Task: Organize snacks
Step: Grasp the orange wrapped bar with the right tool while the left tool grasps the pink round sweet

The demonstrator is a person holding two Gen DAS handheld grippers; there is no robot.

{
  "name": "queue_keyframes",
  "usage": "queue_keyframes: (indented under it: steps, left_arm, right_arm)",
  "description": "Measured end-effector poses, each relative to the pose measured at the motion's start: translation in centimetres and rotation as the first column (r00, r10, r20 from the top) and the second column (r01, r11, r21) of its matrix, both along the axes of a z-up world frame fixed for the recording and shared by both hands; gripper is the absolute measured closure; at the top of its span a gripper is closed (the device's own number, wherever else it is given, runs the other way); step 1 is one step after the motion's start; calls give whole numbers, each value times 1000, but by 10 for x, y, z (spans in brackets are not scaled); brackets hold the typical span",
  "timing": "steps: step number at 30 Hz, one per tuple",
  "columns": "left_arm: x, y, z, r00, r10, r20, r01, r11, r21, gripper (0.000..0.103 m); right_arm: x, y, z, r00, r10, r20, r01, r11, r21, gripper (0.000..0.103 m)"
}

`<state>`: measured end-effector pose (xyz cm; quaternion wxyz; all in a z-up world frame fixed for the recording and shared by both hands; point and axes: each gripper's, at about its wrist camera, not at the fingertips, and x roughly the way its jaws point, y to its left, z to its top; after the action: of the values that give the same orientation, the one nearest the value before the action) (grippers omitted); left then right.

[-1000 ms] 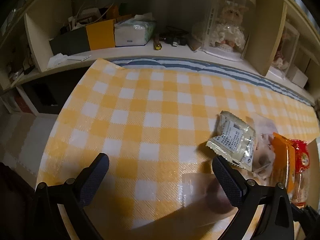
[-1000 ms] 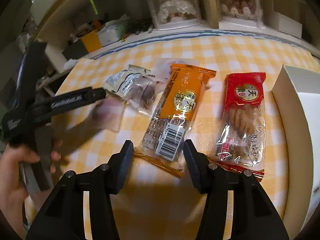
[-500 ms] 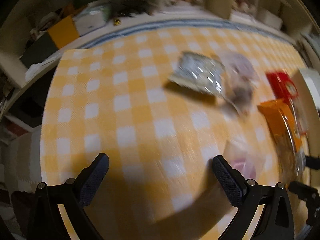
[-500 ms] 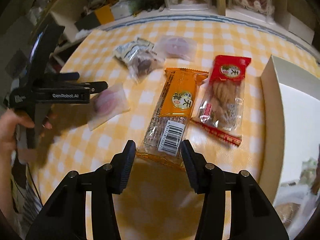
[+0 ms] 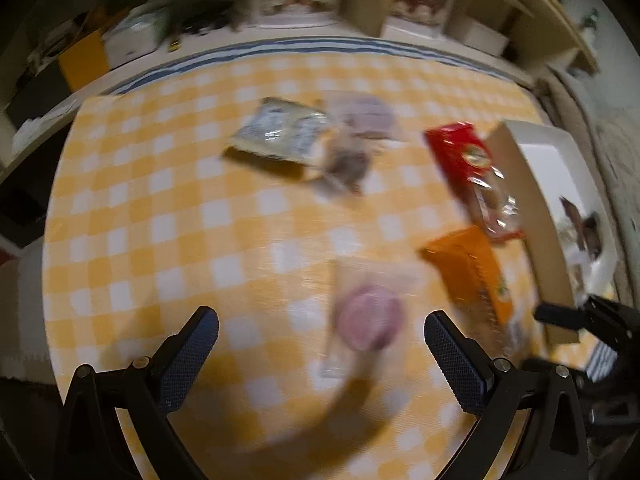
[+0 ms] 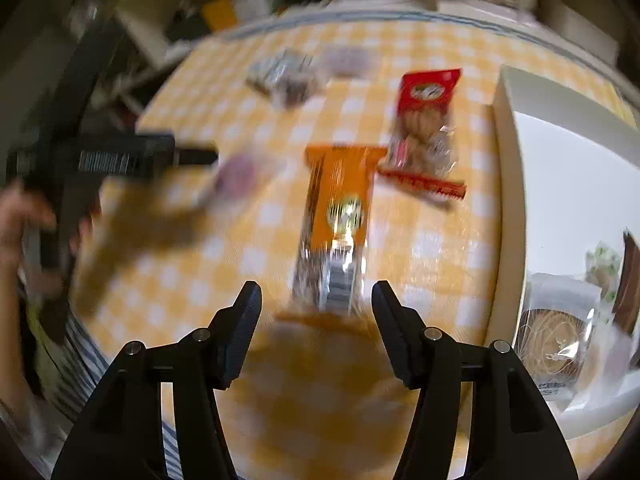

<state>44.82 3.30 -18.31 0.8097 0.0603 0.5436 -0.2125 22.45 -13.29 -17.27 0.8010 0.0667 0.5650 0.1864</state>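
My right gripper hovers over the near end of an orange snack packet lying on the checked cloth. Its jaws are opening and the pads do not touch the packet. A red packet lies just beyond on the right. My left gripper is open above a round pink snack in a clear wrapper, holding nothing. Further back lie a silver packet and clear-wrapped snacks. Both views are blurred.
A white box stands at the table's right side with several wrapped snacks inside. Shelves with boxes and doll cases run behind the table. A person's hand holds the left gripper at the table's left edge.
Both grippers have pulled back and up, so more of the table shows. The right jaws stand wider. The white box's inside has come into the right view. The left view swung right.
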Motion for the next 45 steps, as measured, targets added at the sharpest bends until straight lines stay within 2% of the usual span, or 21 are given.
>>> queue_keyframes:
  steps: [2,4,8,12,17,21,24,28,32,36,39,45]
  left_arm:
    - [-9,-10,-1,999,-41,5,41,998,38,2]
    - [-12,-21,-4,997,-77,6,76,994,83,7]
    - [-23,-38,-14,994,-111,-10,112,987,119,11]
    - [-22,-45,-26,994,-106,-22,108,984,142,24]
    - [-15,-47,-31,997,-75,-1,74,988,134,32]
    - [-13,-44,-30,999,-32,15,30,990,134,51]
    - [-15,-44,-28,999,-48,11,46,988,146,54]
    - [-16,-37,-19,1000,-21,12,20,994,111,55]
    - [-20,-24,1,999,33,40,-35,998,47,55]
    - [-24,-9,27,990,109,92,-110,994,11,55]
    - [-32,1,53,980,152,128,-145,988,-57,55]
    - [-56,12,95,961,200,193,-171,973,-156,55]
  right_arm:
    - [6,-2,3,998,-55,8,55,998,39,44]
    - [9,1,4,995,-89,34,88,995,40,44]
    - [11,11,1,992,-100,78,98,995,29,44]
    - [15,18,-8,992,-103,77,102,995,5,45]
    - [18,16,-18,990,-124,68,125,992,-1,51]
    - [22,16,-22,989,-133,64,134,991,-8,55]
    - [22,15,-26,988,-144,60,145,989,-19,59]
    - [22,14,-29,989,-138,59,140,990,-24,66]
    - [21,12,-19,986,-140,87,140,990,3,67]
    - [18,10,2,979,-141,149,138,990,33,67]
    - [17,5,22,969,-149,199,140,989,56,67]
    - [18,-7,58,949,-165,267,148,986,82,67]
